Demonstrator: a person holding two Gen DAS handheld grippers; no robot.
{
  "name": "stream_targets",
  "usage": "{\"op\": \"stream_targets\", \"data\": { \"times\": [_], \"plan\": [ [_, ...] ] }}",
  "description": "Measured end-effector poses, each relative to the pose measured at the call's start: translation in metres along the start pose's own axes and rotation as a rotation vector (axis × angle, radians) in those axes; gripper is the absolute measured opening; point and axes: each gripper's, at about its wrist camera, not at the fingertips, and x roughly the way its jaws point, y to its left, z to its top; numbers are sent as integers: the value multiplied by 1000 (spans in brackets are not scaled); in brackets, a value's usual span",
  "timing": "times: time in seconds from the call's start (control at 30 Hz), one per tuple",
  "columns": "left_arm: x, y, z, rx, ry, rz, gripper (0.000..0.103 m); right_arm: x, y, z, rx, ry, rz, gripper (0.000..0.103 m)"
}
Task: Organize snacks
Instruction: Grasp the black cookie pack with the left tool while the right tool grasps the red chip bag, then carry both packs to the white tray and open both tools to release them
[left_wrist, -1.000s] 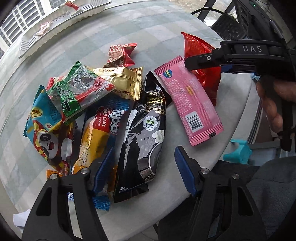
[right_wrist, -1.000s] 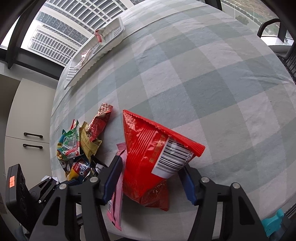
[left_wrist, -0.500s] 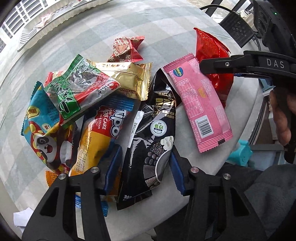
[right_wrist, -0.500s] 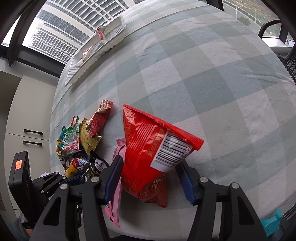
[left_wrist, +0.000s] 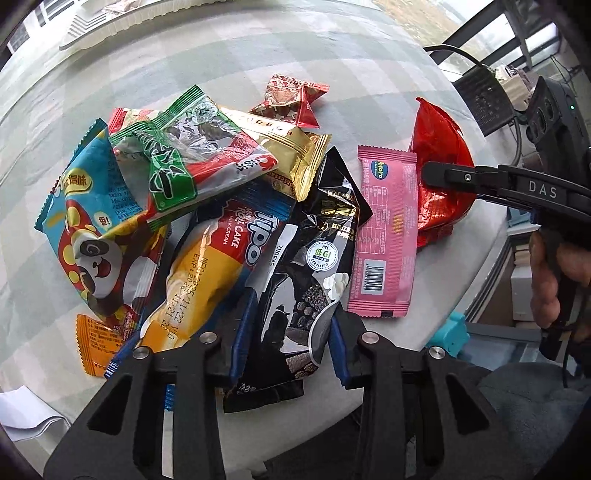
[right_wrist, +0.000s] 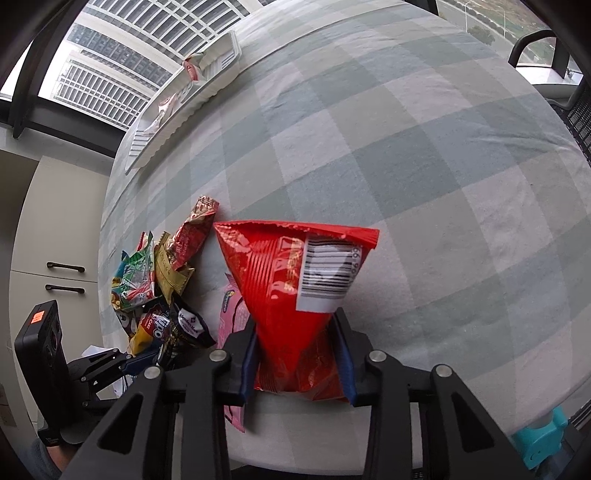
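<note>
A heap of snack packets lies on the checked tablecloth. In the left wrist view my left gripper straddles the near end of a black packet. Its jaws are closing and the blue pads press the packet's sides, curling one edge. In the right wrist view my right gripper is closing on a red foil bag with a barcode label, pinching its lower part narrow. The left view shows that bag at the right, with a right finger across it. A pink bar lies between the black packet and the red bag.
Beside the black packet lie a Tipo roll cake, a panda packet, a green packet, a gold one and a small red one. A white tray holding a few snacks stands at the far edge. The table's rim is just under both grippers.
My left gripper moved in over the pile and its jaws narrowed onto the black packet. The right jaws narrowed onto the red bag, which bunched up between them.
</note>
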Motion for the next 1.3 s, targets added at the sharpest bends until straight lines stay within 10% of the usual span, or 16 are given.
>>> {"op": "stream_targets", "data": {
  "times": [0.6, 1.3],
  "plan": [
    [-33, 26, -22, -111, -45, -153, 24, -22, -9, 2, 34, -44, 45, 24],
    [-159, 175, -27, -492, -361, -150, 24, -42, -4, 83, -15, -109, 18, 24]
  ]
}}
